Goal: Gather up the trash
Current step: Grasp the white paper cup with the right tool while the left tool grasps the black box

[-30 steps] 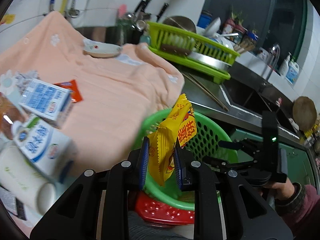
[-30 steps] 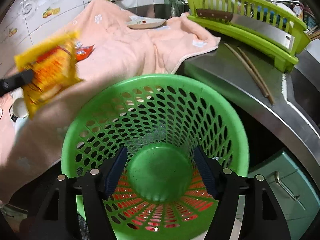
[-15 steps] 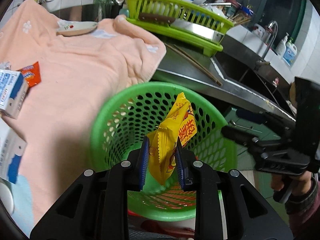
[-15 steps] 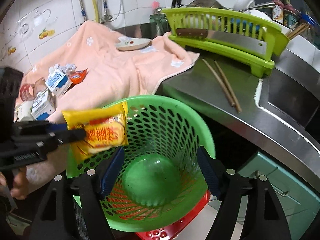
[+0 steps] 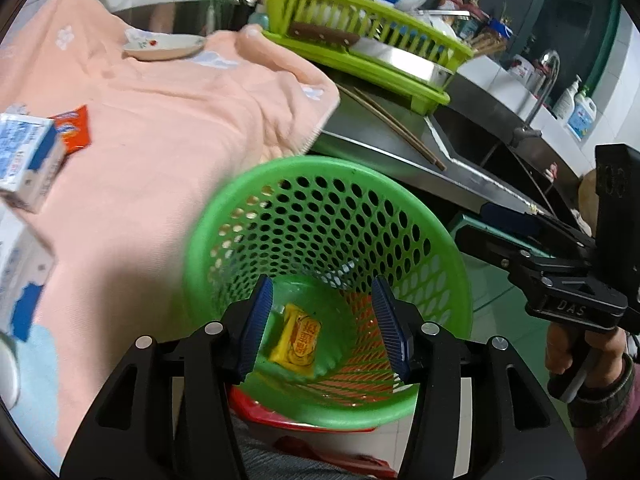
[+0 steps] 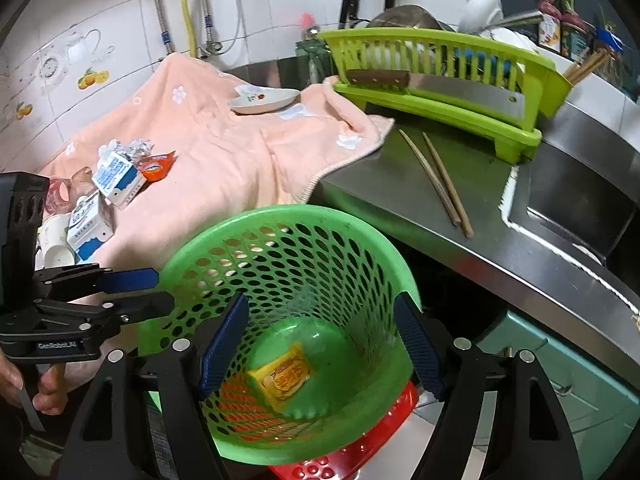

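Note:
A green perforated basket (image 5: 320, 164) (image 6: 280, 212) stands below the counter edge. A yellow snack wrapper (image 5: 298, 334) (image 6: 284, 376) lies loose on its bottom. My left gripper (image 5: 320, 284) (image 6: 164, 290) hovers over the basket mouth. Its jaws are opening, with nothing between the pads. My right gripper (image 6: 320, 300) (image 5: 472, 224) stands open above the basket's near rim and holds nothing. On the peach towel (image 5: 160, 140) lie milk cartons (image 5: 24, 160) (image 6: 116, 178) and an orange packet (image 5: 72, 130) (image 6: 158, 166).
A small dish (image 6: 264, 100) rests on the towel's far end. A lime dish rack (image 6: 440, 80) with a cleaver stands behind two chopsticks (image 6: 436, 184) on the steel counter. The sink (image 6: 580, 208) is to the right. A red stool (image 6: 360, 452) sits under the basket.
The left gripper carried the yellow wrapper over the basket and let go; the wrapper now lies on the bottom. The right gripper drew up and back from the basket.

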Demonstrator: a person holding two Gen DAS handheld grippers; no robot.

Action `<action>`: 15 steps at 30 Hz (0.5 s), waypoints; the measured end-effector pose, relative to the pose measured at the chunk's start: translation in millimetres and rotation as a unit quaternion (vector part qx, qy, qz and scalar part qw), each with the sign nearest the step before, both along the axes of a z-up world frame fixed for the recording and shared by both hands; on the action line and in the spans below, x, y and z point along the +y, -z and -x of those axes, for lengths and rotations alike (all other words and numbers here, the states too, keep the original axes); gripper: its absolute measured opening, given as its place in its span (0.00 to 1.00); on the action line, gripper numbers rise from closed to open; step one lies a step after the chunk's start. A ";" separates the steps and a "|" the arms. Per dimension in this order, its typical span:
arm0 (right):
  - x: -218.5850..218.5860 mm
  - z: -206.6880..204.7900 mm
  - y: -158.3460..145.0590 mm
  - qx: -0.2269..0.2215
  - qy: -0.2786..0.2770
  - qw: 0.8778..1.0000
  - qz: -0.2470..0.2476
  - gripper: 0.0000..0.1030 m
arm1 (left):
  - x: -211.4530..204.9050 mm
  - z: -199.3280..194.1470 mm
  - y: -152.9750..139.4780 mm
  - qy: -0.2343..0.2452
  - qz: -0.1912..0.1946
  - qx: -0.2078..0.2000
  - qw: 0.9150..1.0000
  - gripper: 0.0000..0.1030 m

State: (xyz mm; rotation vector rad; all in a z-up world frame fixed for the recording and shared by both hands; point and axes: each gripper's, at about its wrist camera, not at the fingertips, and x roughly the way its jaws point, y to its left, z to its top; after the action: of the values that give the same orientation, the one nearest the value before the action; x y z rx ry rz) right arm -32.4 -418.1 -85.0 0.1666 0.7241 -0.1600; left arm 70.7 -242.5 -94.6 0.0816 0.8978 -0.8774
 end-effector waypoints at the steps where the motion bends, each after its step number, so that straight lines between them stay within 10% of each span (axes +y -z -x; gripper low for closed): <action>1: 3.7 -2.8 -1.7 -0.001 -0.006 1.000 0.000 0.71 | 5.8 -0.1 -2.9 -0.005 0.003 -0.002 1.000 0.50; 15: 79.3 -55.8 -19.2 -0.011 -0.115 0.993 0.010 0.71 | 136.8 -10.1 -45.0 -0.169 0.021 -0.046 0.984 0.50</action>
State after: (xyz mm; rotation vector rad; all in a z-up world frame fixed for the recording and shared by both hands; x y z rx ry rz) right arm 23.3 -338.9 -65.9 0.0656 0.7138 0.0537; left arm 80.8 -105.8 -49.6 -0.0646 0.7780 -0.5701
